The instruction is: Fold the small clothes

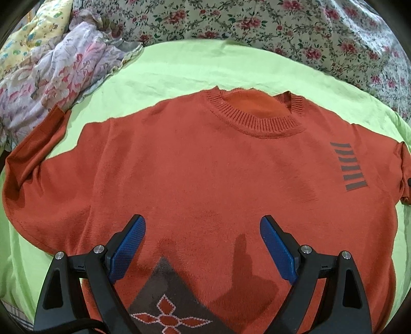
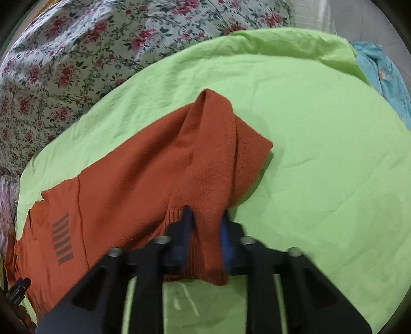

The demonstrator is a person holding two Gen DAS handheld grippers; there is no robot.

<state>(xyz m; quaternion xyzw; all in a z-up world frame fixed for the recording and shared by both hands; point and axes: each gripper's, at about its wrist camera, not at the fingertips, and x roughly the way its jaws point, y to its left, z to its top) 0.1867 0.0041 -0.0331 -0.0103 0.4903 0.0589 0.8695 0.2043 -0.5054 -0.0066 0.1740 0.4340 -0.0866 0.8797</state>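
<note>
A rust-orange knitted sweater (image 1: 205,164) lies face up on a light green sheet (image 1: 179,64), neck towards the far side, with dark stripes on the chest and a flower pattern near the hem. My left gripper (image 1: 203,226) hovers open over the lower front, blue pads wide apart, nothing between them. In the right wrist view the sweater's sleeve (image 2: 210,159) is bunched and lifted off the green sheet (image 2: 321,154). My right gripper (image 2: 205,226) is shut on the ribbed cuff end of that sleeve.
A flowered bedspread (image 1: 282,23) lies beyond the green sheet. A crumpled pastel floral cloth (image 1: 59,69) sits at the far left, touching the other sleeve. A light blue garment (image 2: 382,77) lies at the sheet's far right edge.
</note>
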